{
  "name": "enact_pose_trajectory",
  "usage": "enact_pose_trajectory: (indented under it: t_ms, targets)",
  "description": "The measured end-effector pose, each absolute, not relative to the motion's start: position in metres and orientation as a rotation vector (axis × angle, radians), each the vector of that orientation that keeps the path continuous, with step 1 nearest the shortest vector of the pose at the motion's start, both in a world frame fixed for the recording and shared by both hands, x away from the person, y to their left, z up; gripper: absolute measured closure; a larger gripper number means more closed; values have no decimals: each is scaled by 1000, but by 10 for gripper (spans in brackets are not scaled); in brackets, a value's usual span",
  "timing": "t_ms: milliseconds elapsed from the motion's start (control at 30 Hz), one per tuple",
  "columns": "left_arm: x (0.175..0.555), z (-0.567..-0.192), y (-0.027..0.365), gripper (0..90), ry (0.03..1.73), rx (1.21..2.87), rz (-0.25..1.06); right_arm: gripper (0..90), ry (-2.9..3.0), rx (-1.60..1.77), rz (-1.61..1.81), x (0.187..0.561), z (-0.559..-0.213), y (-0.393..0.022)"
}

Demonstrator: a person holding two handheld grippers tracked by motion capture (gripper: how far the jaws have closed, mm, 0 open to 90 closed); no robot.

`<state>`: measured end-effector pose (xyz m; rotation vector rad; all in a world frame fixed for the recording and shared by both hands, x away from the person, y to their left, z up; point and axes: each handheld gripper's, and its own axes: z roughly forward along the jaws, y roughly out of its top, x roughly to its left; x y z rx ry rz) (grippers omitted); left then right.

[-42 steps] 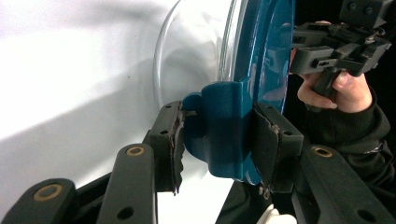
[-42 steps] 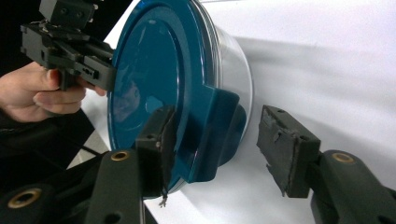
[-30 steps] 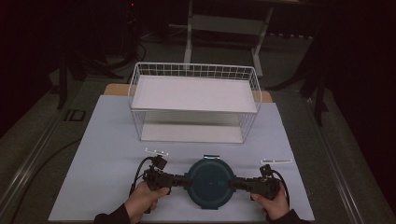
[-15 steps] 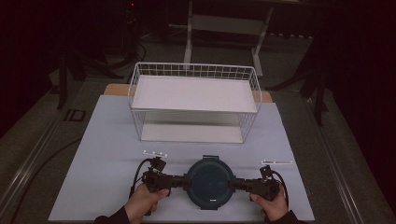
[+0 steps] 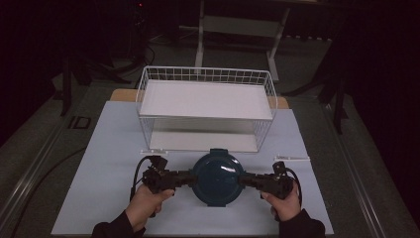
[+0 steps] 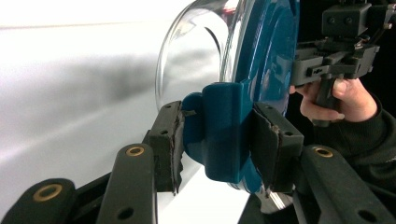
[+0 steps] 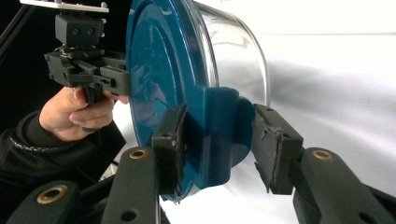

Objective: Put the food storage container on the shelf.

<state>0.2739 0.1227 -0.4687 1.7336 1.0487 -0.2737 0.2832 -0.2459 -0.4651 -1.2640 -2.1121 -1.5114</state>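
Lidded container (image 5: 218, 176) is sitting between L hand-held gripper (image 5: 187, 178) & R hand-held gripper (image 5: 245, 179), each clamping a side tab, wire basket (image 5: 205, 106) lying straight ahead.

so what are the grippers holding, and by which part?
Both hold one container with a teal lid: left gripper and right gripper each clamp a teal latch tab on opposite sides of the lid.

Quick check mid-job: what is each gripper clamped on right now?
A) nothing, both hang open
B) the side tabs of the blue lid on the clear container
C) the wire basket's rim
B: the left gripper and the right gripper each have their fingers against a side tab of the blue lid on the clear container, in front of the wire basket.
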Motion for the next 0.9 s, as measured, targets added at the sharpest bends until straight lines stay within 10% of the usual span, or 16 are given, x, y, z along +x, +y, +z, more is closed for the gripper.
enact_pose_trajectory:
  t_ms: [900]
  targets:
    - [358, -494, 136, 557, 1055, 1663, -160, 566, -2152, -1289, -1607, 369, -480, -226]
